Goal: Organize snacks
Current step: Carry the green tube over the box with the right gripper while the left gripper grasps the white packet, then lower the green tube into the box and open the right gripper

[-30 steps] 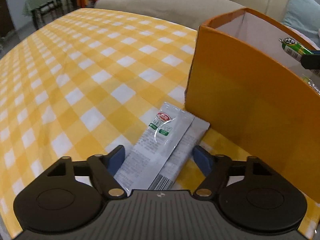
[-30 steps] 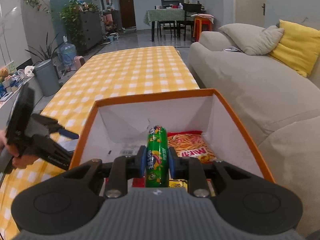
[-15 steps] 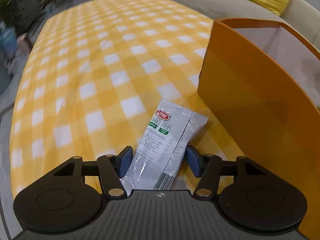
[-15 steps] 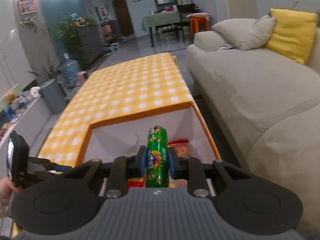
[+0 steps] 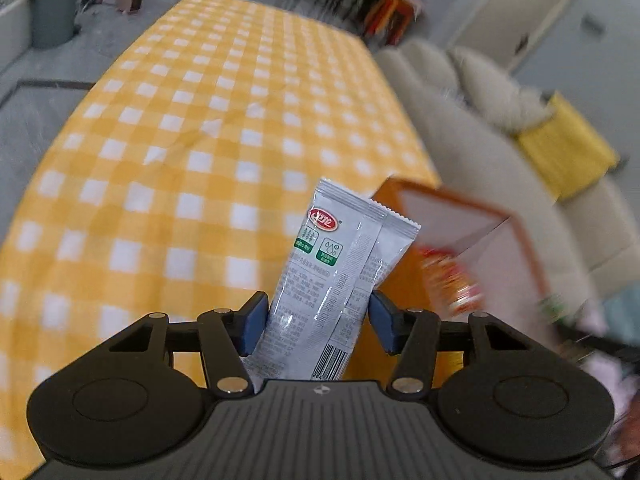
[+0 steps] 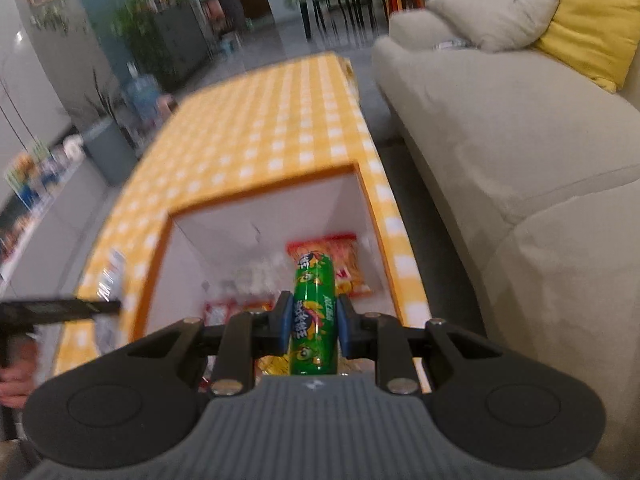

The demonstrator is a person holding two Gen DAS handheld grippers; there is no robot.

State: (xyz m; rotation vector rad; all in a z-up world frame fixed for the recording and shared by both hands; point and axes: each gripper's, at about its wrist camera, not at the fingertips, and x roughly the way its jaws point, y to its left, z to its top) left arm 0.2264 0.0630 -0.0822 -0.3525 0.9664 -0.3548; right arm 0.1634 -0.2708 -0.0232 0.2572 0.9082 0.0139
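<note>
A silver snack packet with a red logo stands upright between the blue pads of my left gripper. The jaws are closing and the pads press on it, holding it lifted above the yellow checked tablecloth. Just to its right is the orange box, with a blurred red snack bag inside. My right gripper is shut on a green candy tube and hovers over the open box. An orange-red snack bag and other packets lie on the box floor.
The box sits at the table's near right corner, beside a beige sofa with a yellow cushion. In the right wrist view the left gripper and a hand are at the left of the box. Chairs and plants stand far back.
My left gripper closed on the silver packet, lifted it off the cloth and rolled toward the box. The right gripper rose above the box, still gripping the green tube.
</note>
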